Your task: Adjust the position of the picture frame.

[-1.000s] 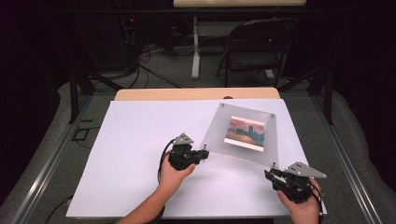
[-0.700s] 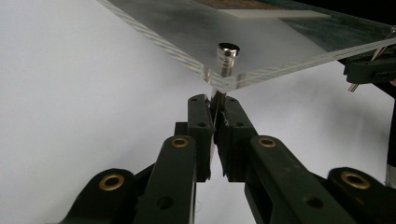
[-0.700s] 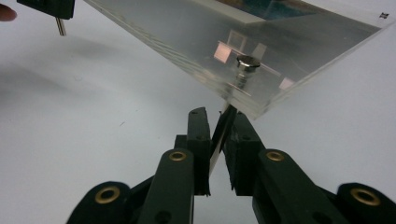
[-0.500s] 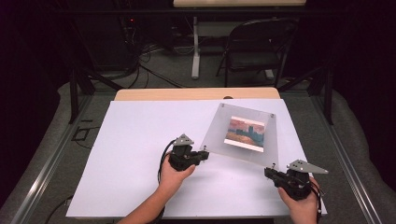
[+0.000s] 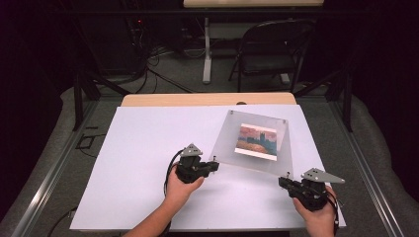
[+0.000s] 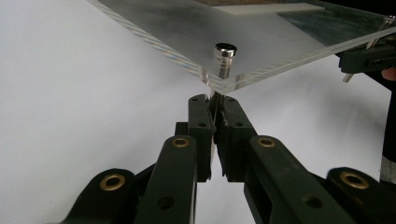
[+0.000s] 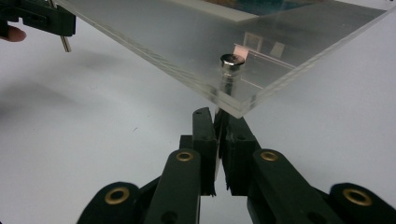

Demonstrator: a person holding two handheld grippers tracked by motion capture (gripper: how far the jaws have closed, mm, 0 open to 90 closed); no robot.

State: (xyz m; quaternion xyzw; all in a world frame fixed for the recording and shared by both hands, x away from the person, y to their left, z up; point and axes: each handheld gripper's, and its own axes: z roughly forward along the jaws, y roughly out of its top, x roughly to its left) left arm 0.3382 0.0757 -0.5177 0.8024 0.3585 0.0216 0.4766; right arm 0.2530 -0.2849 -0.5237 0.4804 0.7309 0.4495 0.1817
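A clear acrylic picture frame (image 5: 227,148) holding a small landscape picture (image 5: 256,139) lies on the white table cover, its near edge raised. A metal post (image 6: 224,60) runs through its near left corner, and my left gripper (image 5: 216,164) (image 6: 215,100) is shut on the lower end of that post under the pane. At the near right corner my right gripper (image 5: 282,181) (image 7: 217,114) is shut on the matching post (image 7: 231,70) from below. Each gripper view shows the other gripper at the far corner of the pane.
The white cover (image 5: 148,173) spreads over a wooden table (image 5: 197,99). Behind the table stand a black folding chair (image 5: 274,44) and a table leg with cables on the floor. Metal rails run along both sides of the table.
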